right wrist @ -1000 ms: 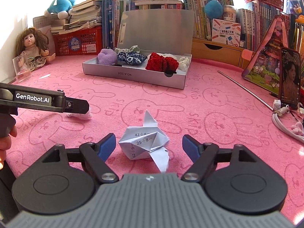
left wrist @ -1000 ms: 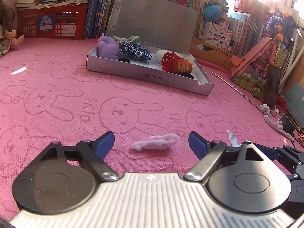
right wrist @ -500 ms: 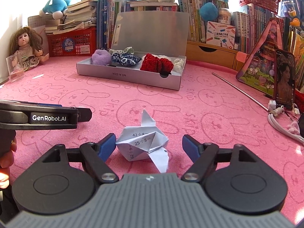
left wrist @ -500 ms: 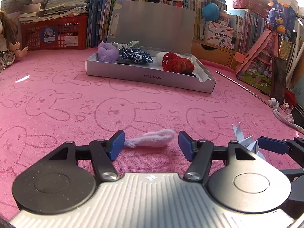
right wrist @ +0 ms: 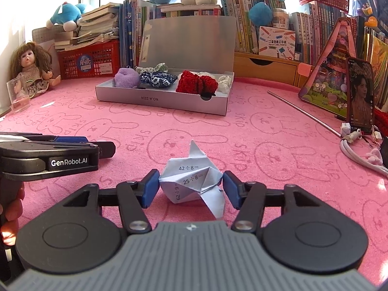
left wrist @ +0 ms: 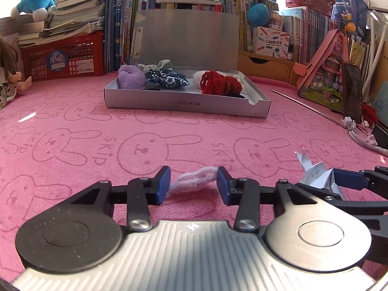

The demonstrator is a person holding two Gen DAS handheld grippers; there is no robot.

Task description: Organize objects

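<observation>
A small pale pink fuzzy strip (left wrist: 194, 180) lies on the pink rabbit-print cloth between the blue pads of my left gripper (left wrist: 193, 183). Its jaws are closing and both pads touch the strip's ends, which bunch up a little. A folded white paper figure (right wrist: 191, 179) printed with sums sits between the pads of my right gripper (right wrist: 191, 186). Those jaws are closing too, and both pads meet the paper's sides. In the left wrist view the paper figure (left wrist: 315, 174) and the right gripper's fingers (left wrist: 351, 179) show at the right edge.
An open grey box (right wrist: 155, 99) farther back holds a purple plush, a blue patterned pouch and red knitted pieces, with its lid standing up. A red basket (right wrist: 89, 63), books, a doll (right wrist: 31, 72), a glass (right wrist: 18, 94), a phone (right wrist: 361, 99), a metal rod (right wrist: 305, 114) and cables ring the cloth.
Both grippers' jaws have narrowed onto what lies between them: the left around the fuzzy strip, the right around the paper figure. The left gripper rolled slightly; neither hand shifted much.
</observation>
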